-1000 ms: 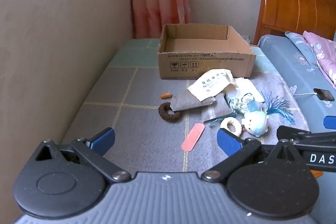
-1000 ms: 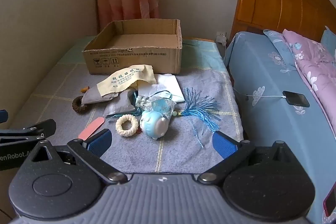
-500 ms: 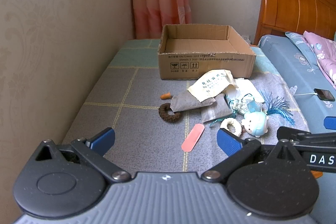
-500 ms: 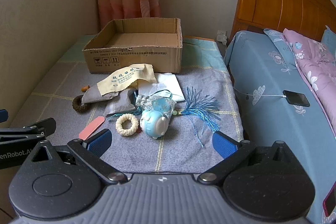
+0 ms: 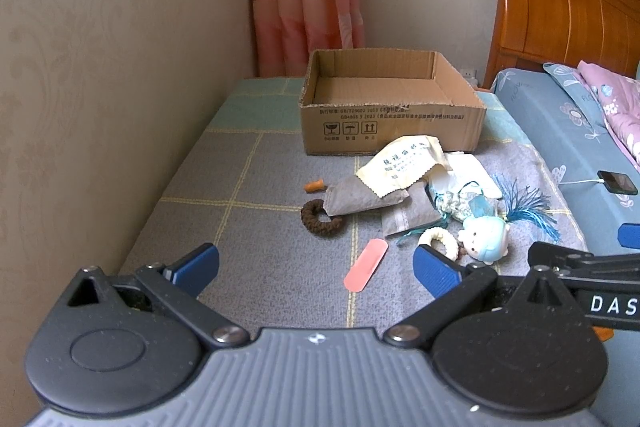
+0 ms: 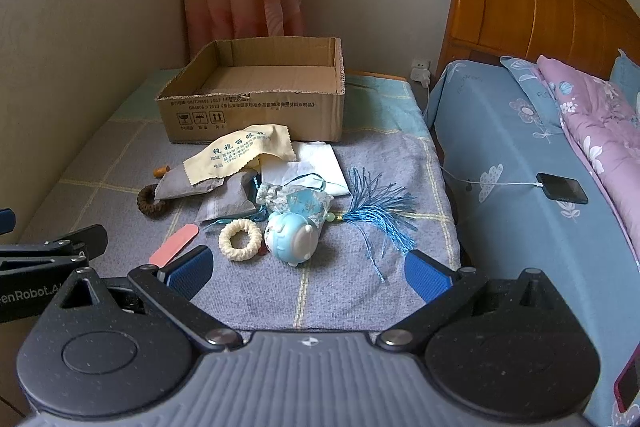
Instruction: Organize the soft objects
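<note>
Surface: grey checked cloth (image 6: 360, 291) is covering a low platform beside a bed (image 6: 520, 155).
Box: cardboard box (image 6: 256, 115) is sitting near the far edge, showing nothing inside.
Soft objects: yellow cloth (image 6: 240, 153), grey pouches (image 6: 224, 199), cream ring (image 6: 240, 239), blue plush (image 6: 292, 237) and tassel (image 6: 380, 215) are lying clustered in front of it.
Left gripper (image 5: 316, 269): hovering spread apart, holding nothing.
Right gripper (image 6: 308, 273): likewise.

Both the left gripper (image 5: 316, 269) and right gripper (image 6: 306, 269) are showing black speckled arms, silver screws, blue pads (image 6: 188, 273).
</note>
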A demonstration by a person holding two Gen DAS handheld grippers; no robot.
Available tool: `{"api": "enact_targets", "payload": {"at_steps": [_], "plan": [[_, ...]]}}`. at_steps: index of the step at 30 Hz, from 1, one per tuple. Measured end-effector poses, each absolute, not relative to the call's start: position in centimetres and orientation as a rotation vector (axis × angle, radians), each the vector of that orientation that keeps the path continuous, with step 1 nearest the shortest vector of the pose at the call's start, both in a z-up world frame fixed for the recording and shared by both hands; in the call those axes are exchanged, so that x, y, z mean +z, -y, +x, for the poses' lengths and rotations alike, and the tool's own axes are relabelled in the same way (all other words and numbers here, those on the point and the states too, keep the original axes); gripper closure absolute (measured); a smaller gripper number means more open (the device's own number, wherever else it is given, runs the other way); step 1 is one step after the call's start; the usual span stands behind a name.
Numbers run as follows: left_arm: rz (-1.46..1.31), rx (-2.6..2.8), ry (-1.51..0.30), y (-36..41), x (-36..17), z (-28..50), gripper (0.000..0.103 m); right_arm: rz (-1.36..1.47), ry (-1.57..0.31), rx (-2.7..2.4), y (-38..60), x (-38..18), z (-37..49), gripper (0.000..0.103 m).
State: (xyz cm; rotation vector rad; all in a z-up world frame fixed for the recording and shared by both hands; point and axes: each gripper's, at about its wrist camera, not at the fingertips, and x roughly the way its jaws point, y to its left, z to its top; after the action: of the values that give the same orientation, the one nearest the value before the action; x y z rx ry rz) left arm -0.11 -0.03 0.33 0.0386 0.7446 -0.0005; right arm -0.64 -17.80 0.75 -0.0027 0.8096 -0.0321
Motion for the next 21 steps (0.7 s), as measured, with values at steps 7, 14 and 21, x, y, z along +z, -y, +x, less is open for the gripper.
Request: {"api": "enact_targets", "payload": {"at_steps": [7,14,21], "plan": [[0.037,-0.001,-0.742,0.01,0.36,-0.12,0.001,-0.004,-0.808,-0.033,17.77,0.8,-0.69,0.0],[0.036,0.001,-0.739,0.07,0.37,-0.25,0.001,-0.007,-0.805,-0.038,17.73,0.85,-0.79,0.0],[0.035,0.001,-0.739,0.03,0.38,-0.22,0.001,-0.007,-0.804,-0.037,17.73,0.88,-0.8,0.0]]}}
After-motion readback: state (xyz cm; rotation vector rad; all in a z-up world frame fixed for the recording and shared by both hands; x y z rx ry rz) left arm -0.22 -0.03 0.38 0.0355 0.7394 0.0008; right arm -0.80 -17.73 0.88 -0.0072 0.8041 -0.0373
